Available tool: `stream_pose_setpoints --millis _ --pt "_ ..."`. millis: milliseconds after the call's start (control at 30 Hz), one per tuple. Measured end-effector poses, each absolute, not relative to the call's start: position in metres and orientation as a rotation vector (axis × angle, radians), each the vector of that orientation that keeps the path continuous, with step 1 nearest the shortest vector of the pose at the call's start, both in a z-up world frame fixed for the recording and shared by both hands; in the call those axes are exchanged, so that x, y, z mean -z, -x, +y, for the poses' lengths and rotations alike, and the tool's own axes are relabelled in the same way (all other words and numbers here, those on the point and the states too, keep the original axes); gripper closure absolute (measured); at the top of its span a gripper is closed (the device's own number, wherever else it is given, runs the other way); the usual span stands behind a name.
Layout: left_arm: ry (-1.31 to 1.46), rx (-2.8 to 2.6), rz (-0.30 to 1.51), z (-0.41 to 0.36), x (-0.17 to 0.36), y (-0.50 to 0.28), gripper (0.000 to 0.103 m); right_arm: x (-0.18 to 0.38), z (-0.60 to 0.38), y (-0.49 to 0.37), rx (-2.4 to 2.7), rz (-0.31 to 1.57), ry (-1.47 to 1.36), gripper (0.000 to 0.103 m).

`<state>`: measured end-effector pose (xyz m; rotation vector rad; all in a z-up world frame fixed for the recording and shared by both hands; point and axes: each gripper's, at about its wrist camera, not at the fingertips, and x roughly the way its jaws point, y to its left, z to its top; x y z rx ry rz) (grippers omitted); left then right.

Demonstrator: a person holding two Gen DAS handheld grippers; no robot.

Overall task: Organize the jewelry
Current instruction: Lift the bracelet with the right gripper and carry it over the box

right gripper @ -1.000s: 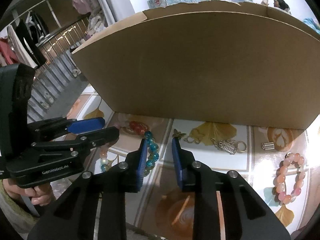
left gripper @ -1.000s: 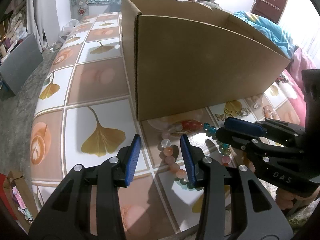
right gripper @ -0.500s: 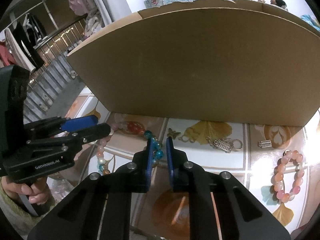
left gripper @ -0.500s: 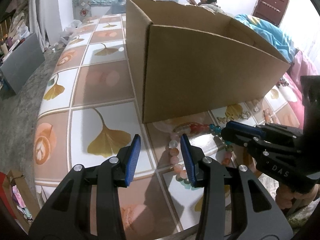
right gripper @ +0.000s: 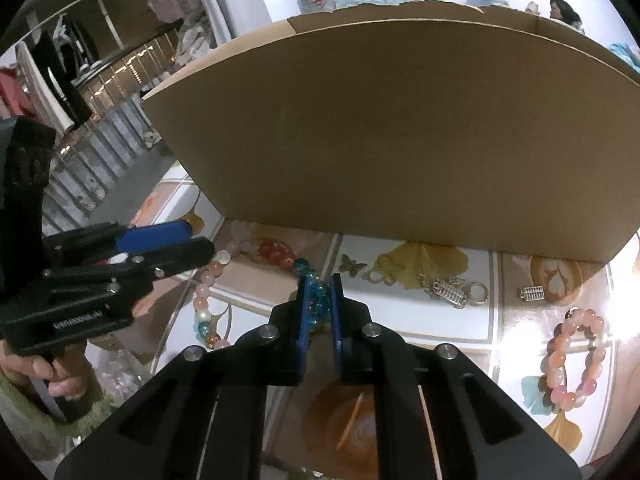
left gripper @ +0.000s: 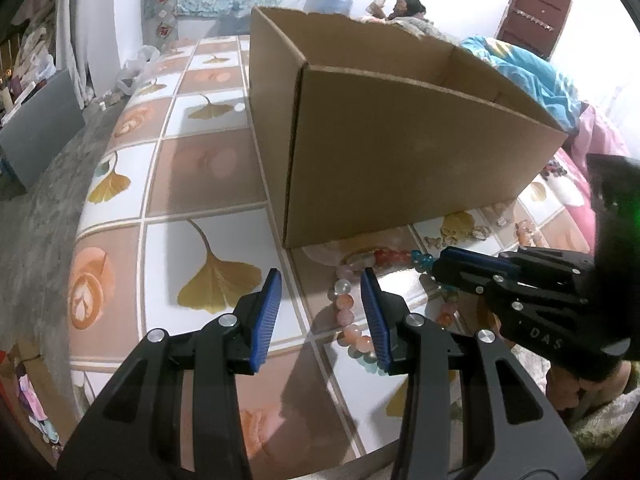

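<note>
Closing our right hand-held gripper [right gripper: 319,300] on the blue beaded stretch of a long bead strand [right gripper: 316,304], we are at the pick-up step of sorting jewelry. Its jaws have just been narrowing and now pinch the beads, which lie on the bench [right gripper: 416,320] just in front of the cardboard box [right gripper: 400,128]. Our left hand-held gripper [left gripper: 320,312] hovers half open, holding nothing. Next, we judge, comes a lift over the box wall.

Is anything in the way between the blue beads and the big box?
The right claw has just been closing on the blue beads. The cardboard box sits right behind them, open on top, but its tall front wall stands between, so the beads would likely have to go up and over it. Nothing else visible blocks them.
</note>
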<state>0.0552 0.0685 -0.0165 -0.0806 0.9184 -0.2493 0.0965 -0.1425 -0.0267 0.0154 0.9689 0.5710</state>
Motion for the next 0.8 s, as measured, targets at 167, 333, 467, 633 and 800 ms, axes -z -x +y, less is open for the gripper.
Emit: stream_pose_setpoints --millis 167,333,467,633,800 --pt "0.082 0.275 0.919 0.07 0.016 -0.047 0.064 0.03 -0.155 -0.101 -0.604 0.991 -0.098 0.093" --pt "0.071 0.294 0.915 0.067 0.02 -0.043 0.064 0.03 -0.161 -0.103 -0.617 1.013 -0.143 0.093" --pt "0.049 0.31 0.933 0.061 0.025 -0.047 0.064 0.029 -0.158 -0.102 -0.604 1.012 -0.129 0.093" --pt "-0.073 0.301 0.95 0.045 0.029 -0.054 0.064 0.027 -0.148 -0.103 -0.582 1.015 -0.084 0.093" --pt "-0.172 0.303 0.94 0.033 0.03 -0.053 0.072 0.025 -0.134 -0.103 -0.56 1.01 0.003 0.092"
